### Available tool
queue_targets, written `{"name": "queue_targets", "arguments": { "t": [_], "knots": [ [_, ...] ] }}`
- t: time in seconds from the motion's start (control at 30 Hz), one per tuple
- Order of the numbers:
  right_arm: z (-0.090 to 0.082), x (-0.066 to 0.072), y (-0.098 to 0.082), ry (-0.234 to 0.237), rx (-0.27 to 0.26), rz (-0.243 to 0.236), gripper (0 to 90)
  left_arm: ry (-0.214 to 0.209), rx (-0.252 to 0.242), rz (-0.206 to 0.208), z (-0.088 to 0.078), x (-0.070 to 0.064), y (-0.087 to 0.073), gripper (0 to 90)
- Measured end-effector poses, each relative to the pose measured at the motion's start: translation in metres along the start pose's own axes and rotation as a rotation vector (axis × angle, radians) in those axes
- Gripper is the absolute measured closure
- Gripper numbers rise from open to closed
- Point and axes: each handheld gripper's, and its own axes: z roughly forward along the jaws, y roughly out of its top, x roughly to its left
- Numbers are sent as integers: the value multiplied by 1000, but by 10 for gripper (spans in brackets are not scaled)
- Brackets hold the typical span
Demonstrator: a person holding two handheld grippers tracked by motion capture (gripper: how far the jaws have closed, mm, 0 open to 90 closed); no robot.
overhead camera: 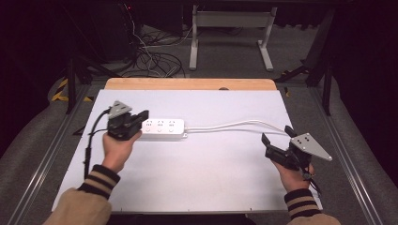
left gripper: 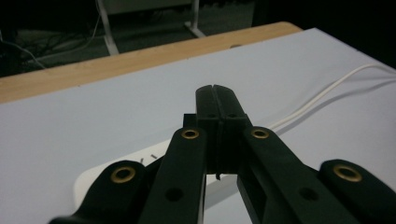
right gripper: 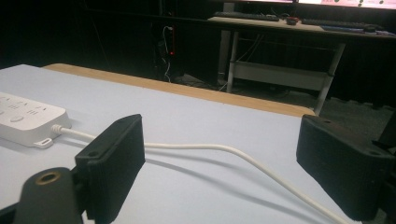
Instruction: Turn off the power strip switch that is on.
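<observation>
A white power strip [overhead camera: 162,128] lies flat on the white mat [overhead camera: 202,173], left of centre. Its white cable [overhead camera: 234,125] runs right towards the mat's right edge. My left gripper [overhead camera: 141,116] is shut with nothing between its pads and hovers over the strip's left end. In the left gripper view the closed jaws [left gripper: 215,88] hide most of the strip [left gripper: 93,179], and the cable [left gripper: 322,98] trails off behind. My right gripper [overhead camera: 277,134] is open and empty near the right edge. In the right gripper view it [right gripper: 222,135] straddles the cable [right gripper: 233,151], with the strip [right gripper: 23,119] far left.
The mat covers a wooden tabletop whose far edge [overhead camera: 187,84] stays bare. Metal rails [overhead camera: 47,154] flank the table. Beyond the far edge lie tangled floor cables [overhead camera: 155,58] and a white desk frame [overhead camera: 230,21]. The surroundings are dark.
</observation>
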Motion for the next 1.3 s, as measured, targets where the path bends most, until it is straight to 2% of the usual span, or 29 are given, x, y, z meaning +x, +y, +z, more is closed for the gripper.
{"name": "queue_targets", "arguments": {
  "t": [0.07,0.1,0.13,0.17,0.2,0.23,0.27,0.3,0.4,0.5,0.63,0.7,0.73,0.77,0.8,0.87,0.9,0.93,0.97,1.07,1.3],
  "knots": [
    [1,0,0,-2,1,-2,155,1,-57,1,-26,2,-4,900],
    [1,0,0,-1,0,3,155,14,-127,30,-54,2,-12,900],
    [1,0,0,-1,0,3,155,14,-127,30,-54,2,-12,900],
    [1,0,0,0,0,0,156,17,-167,40,-67,4,-18,900],
    [1,1,0,-2,7,-2,157,20,-213,-8,-83,9,-25,900],
    [1,1,0,-3,5,-1,157,20,-213,-8,-83,9,-25,900],
    [1,1,0,-3,5,-1,157,29,-241,-42,-89,12,-28,900],
    [1,1,0,-4,1,1,157,59,-274,-65,-96,14,-31,900],
    [2,1,1,-4,7,-3,158,101,-299,-65,-100,18,-36,900],
    [3,1,0,-2,8,-4,158,112,-308,-54,-99,17,-36,900],
    [5,2,-1,-1,23,-15,158,102,-306,-29,-97,13,-36,899],
    [5,2,-2,-2,23,-15,158,109,-314,-5,-95,13,-38,899],
    [4,2,-2,-3,22,-14,158,116,-312,4,-94,12,-40,865],
    [4,2,-2,-3,22,-14,158,123,-315,14,-92,13,-41,725],
    [4,2,-2,-2,20,-13,158,150,-324,28,-89,13,-43,582],
    [4,2,-2,-3,22,-13,158,174,-323,20,-84,14,-44,357],
    [4,2,-2,-3,22,-13,158,184,-332,14,-82,16,-45,357],
    [4,2,-2,-4,22,-13,158,194,-329,8,-81,17,-45,197],
    [4,1,-3,-6,24,-12,158,196,-332,-1,-81,18,-44,143],
    [3,1,-2,-8,25,-10,158,218,-374,-6,-82,18,-46,101],
    [4,1,-2,-6,21,-9,158,243,-386,-8,-81,19,-47,55]
  ]
}}
